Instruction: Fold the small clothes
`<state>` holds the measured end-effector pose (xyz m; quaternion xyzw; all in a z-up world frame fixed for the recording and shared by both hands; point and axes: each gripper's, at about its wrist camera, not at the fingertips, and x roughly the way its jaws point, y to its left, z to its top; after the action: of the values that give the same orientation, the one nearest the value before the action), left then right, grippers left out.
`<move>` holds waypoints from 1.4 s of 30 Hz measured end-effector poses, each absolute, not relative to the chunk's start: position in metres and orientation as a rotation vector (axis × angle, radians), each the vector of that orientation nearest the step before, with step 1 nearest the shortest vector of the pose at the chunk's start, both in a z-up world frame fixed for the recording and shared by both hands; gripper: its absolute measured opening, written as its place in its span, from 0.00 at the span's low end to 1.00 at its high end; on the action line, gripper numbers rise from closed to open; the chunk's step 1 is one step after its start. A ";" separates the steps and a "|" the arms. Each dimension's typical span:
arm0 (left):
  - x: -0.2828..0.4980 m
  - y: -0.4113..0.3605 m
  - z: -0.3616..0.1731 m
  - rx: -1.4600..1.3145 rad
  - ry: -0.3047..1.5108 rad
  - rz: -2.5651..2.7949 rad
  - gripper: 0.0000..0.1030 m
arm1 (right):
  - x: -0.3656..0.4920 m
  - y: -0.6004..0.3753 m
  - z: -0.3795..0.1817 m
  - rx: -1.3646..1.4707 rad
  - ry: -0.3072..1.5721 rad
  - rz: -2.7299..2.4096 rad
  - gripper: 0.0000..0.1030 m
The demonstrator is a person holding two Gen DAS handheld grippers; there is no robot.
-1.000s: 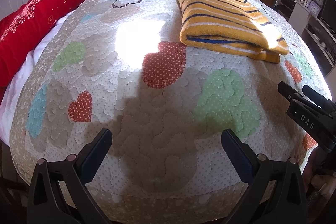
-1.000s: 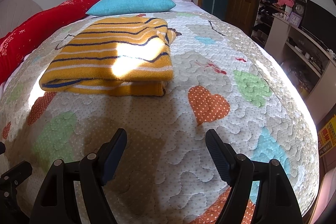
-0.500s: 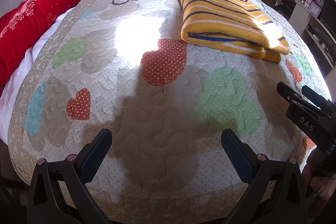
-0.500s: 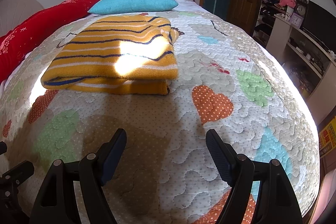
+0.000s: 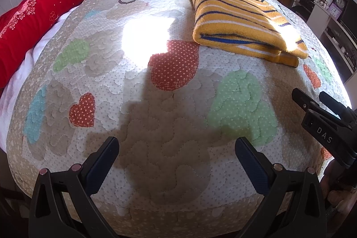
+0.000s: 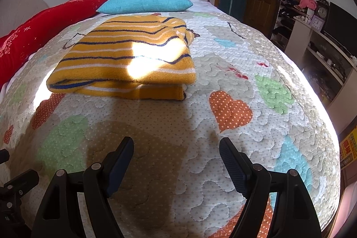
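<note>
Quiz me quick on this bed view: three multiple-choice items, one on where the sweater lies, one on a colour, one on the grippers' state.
1. The striped sweater lies:
A. on the quilt
B. between the right gripper's fingers
C. on the shelf

2. The pillow just beyond the sweater is:
A. green
B. blue
C. white

3. The left gripper and right gripper are:
A. both shut on cloth
B. one open, one shut
C. both open, holding nothing

Answers: 1 A, it rests folded on the quilt, apart from both grippers. 2 B, its cover is bright blue. 3 C, only bare quilt shows between each pair of fingers.
</note>
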<state>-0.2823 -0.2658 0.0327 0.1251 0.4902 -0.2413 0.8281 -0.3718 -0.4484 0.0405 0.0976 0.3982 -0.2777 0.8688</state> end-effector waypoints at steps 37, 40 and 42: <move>-0.280 -0.262 0.030 0.209 1.058 -0.532 1.00 | -0.365 -0.434 0.035 0.165 0.852 -0.541 0.83; -0.279 -0.261 0.029 0.202 1.059 -0.530 1.00 | -0.364 -0.433 0.035 0.154 0.852 -0.545 0.84; -0.278 -0.261 0.029 0.201 1.060 -0.529 1.00 | -0.364 -0.432 0.035 0.146 0.851 -0.547 0.84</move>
<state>-0.2783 -0.2612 0.0289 0.0945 0.4985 -0.2487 0.8250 -0.3638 -0.4325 0.0348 0.0697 0.4073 -0.2619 0.8721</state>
